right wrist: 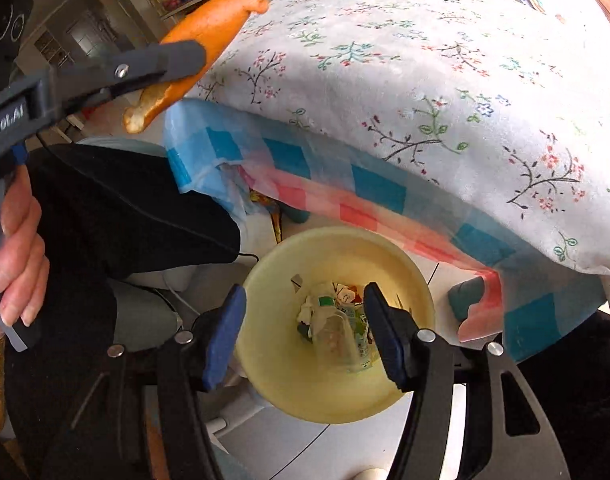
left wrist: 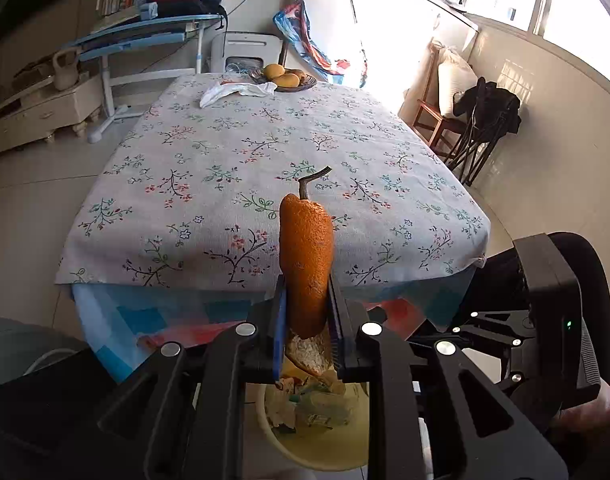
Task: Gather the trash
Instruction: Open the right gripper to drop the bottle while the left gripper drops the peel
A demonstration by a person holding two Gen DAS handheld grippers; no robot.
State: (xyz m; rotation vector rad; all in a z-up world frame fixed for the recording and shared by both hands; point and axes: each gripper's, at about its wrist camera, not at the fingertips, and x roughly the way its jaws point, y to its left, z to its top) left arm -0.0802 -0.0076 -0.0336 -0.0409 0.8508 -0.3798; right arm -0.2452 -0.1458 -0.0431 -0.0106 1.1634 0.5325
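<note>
Orange peel (left wrist: 307, 264) between left gripper (left wrist: 307, 312) pads

Yellow bin (right wrist: 337, 400) mouth open from above, trash (right wrist: 337, 320) low inside, overhanging tabletop (right wrist: 425, 80) edge crowding its far side, dark-clad leg (right wrist: 125, 208) close left, floral top mostly bare

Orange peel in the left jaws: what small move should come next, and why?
Probably carry the left gripper a little further over the yellow bin before opening. Its jaws are shut on the orange peel, which in the right wrist view sits up and left of the bin's mouth, by the table edge. The right gripper is open, holding nothing.
</note>
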